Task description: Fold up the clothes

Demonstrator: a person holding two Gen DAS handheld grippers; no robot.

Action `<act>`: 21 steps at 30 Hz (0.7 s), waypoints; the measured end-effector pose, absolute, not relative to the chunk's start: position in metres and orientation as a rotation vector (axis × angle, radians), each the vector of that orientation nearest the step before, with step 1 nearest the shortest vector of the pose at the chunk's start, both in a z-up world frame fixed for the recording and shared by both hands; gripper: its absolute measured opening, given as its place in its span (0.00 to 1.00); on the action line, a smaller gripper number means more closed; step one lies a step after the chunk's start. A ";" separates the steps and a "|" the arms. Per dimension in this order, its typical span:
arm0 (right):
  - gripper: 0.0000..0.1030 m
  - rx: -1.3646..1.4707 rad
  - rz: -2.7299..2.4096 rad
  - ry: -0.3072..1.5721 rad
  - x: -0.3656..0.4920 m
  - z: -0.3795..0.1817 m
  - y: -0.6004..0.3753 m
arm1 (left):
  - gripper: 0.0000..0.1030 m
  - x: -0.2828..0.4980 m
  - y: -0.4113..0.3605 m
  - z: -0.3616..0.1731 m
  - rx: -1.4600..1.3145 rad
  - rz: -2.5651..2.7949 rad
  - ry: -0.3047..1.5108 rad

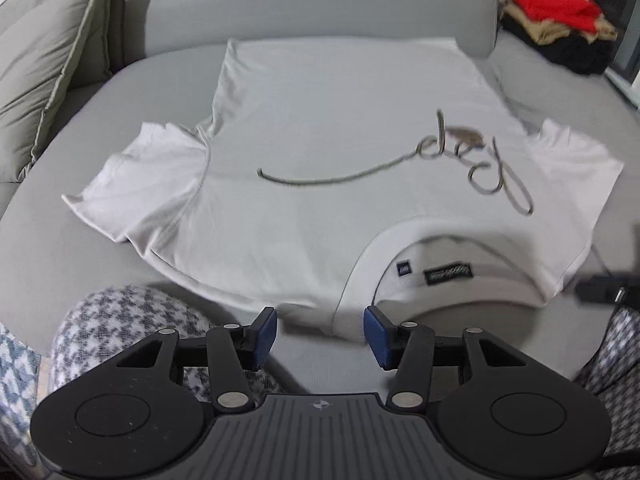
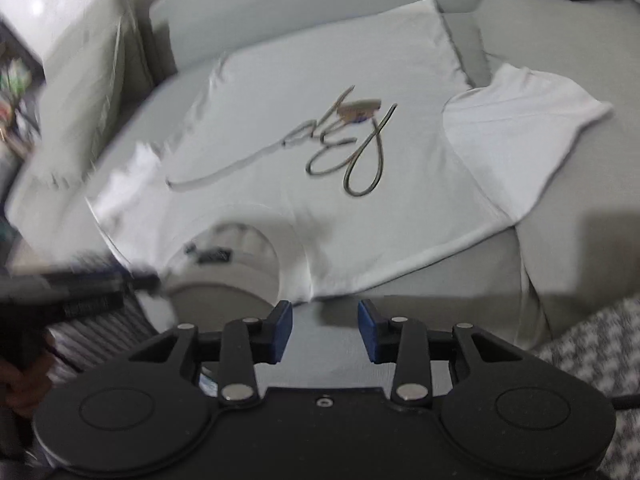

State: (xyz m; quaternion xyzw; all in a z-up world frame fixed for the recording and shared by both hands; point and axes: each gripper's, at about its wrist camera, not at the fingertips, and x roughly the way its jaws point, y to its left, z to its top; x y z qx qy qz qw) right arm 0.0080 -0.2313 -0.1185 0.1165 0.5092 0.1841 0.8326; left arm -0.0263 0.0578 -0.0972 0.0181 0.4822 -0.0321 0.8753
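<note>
Left wrist view: white T-shirt flat on the sofa, both grippers poised at its collar edge

From the left wrist camera I see the white T-shirt [image 1: 320,128] spread face up on the grey sofa seat [image 1: 52,240], collar toward me at the seat's front edge, hem toward the backrest [image 1: 312,0]. A looping script print [image 1: 452,160] runs across the chest. Both short sleeves lie out to the sides, and the collar opening shows two small dark labels [image 1: 448,272] inside. My left gripper [image 1: 320,336] sits low over the front edge of the seat, its blue pads spread apart with nothing between them; the collar edge lies just beyond the tips and I cannot say that either pad touches cloth. A grey cushion [image 1: 44,60] leans at the seat's far left corner, and a stack of folded clothes [image 1: 560,24], red on top, sits at the far right corner. Houndstooth fabric [image 1: 120,328] shows beside the gripper at the near left.

From the right wrist camera, which is blurred, my right gripper [image 2: 325,330] is also at the front edge, jaws parted and empty, aimed at the shirt's shoulder line just right of the collar. The shirt's hem reaches up against the backrest. The left gripper shows as a dark smear at the left of this view, by the collar
</note>
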 end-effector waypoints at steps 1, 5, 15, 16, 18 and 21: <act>0.41 0.292 0.378 1.043 0.009 -0.113 -0.241 | 0.47 -0.025 0.057 -0.095 0.047 -0.061 0.986; 0.59 0.472 0.263 0.937 0.026 -0.105 -0.284 | 0.48 -0.009 0.049 -0.089 0.066 -0.048 0.951; 0.58 0.778 -0.059 0.774 0.062 -0.121 -0.381 | 0.49 0.019 0.027 -0.088 0.123 -0.026 0.945; 0.57 0.816 -0.084 0.759 0.064 -0.125 -0.390 | 0.49 0.018 0.028 -0.089 0.113 -0.026 0.951; 0.50 0.890 -0.133 0.728 0.068 -0.133 -0.408 | 0.49 0.017 0.029 -0.090 0.109 -0.026 0.958; 0.34 0.959 -0.153 0.719 0.077 -0.148 -0.426 | 0.49 0.014 0.032 -0.093 0.097 -0.020 0.969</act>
